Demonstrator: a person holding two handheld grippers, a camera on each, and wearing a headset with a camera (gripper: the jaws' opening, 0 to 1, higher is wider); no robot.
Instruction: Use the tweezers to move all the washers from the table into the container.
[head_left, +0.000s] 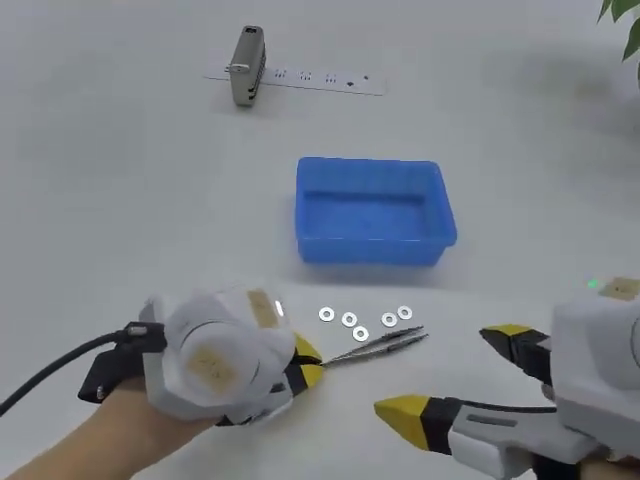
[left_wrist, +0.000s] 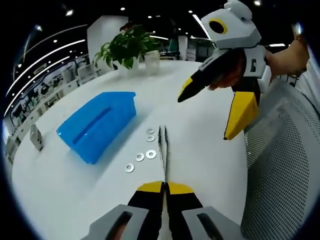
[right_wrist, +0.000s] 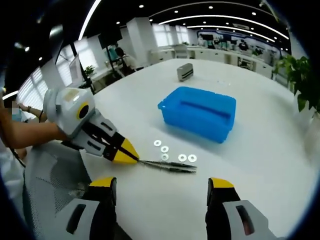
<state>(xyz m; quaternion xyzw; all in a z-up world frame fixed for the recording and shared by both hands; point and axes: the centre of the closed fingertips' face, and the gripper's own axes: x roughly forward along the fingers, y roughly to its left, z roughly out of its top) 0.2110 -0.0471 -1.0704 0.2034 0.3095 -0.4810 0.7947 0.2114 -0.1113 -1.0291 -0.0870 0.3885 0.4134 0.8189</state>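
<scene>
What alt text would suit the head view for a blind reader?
On a white table, the left tongs clamp tweezers whose tips sit beside five washers. A blue container stands behind them, and the right tongs hang open at lower right.

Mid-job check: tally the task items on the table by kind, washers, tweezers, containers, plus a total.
washers: 5
tweezers: 1
blue container: 1
Total: 7
</scene>
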